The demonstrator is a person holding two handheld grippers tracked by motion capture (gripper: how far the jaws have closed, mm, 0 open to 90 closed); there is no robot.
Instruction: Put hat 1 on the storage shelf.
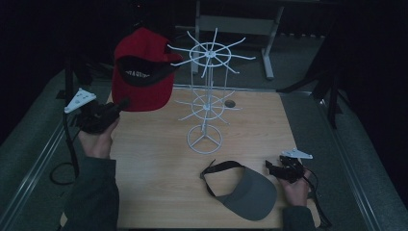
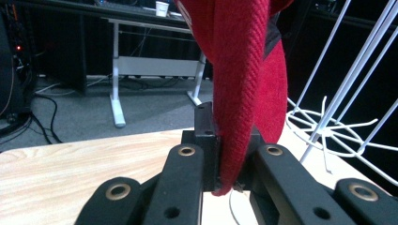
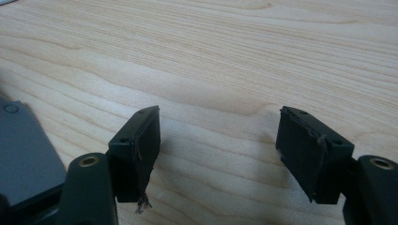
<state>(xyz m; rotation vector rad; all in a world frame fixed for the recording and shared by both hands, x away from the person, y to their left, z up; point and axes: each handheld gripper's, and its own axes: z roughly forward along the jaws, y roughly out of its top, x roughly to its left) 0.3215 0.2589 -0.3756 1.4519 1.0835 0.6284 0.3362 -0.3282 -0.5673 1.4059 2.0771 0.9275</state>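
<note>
Red cap [image 1: 143, 72] | clenched in left hand-held gripper [image 1: 117, 107], top cropped | right hand-held gripper [image 1: 272, 167] released

Black jaws with brass-ringed screws; grey sleeves [image 1: 94, 192].

The high view looks forward and down on the table [image 1: 159, 159] from the person's side. The left gripper view looks level across the tabletop, close on the cap [image 2: 244, 93]. The right gripper view faces down, very near the wood.
</note>
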